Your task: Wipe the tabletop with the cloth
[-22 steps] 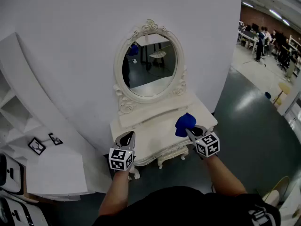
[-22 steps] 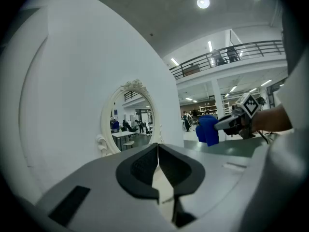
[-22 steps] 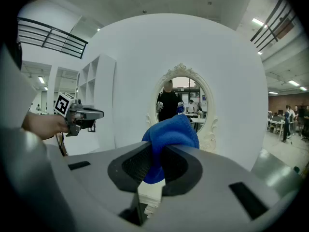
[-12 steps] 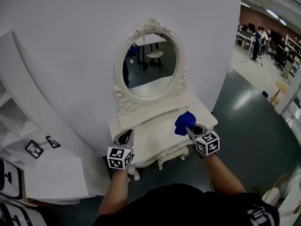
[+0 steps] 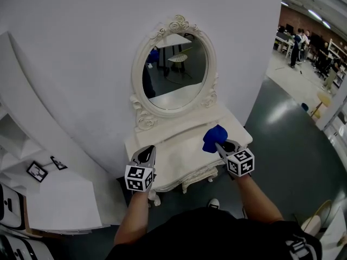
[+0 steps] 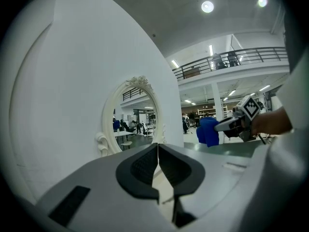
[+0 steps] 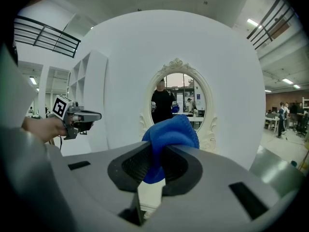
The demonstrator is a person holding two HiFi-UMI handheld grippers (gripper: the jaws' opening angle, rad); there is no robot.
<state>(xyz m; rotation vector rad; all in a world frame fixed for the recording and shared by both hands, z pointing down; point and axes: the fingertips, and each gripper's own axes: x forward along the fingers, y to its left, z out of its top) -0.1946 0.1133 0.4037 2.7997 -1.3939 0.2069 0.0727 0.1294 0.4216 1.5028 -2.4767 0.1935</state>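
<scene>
A small cream dressing table (image 5: 181, 158) with an oval mirror (image 5: 174, 69) stands against a white wall. My right gripper (image 5: 219, 145) is shut on a bunched blue cloth (image 5: 213, 138), held over the tabletop's right part. In the right gripper view the blue cloth (image 7: 170, 138) bulges up from between the jaws. My left gripper (image 5: 147, 155) hovers at the table's front left edge, shut with nothing in it; its jaws meet in the left gripper view (image 6: 158, 154). That view also shows the blue cloth (image 6: 208, 132) off to the right.
White shelving (image 5: 21, 145) stands left of the table, with two small framed pictures (image 5: 37, 170) on a low shelf. A white box (image 5: 62, 203) sits beside the table's left leg. Dark floor (image 5: 287, 150) stretches to the right, with people far off.
The view has shifted slightly; the table and mirror sit a little higher and to the right in the frame. Both grippers keep their places over the table, the right one still holding the cloth.
</scene>
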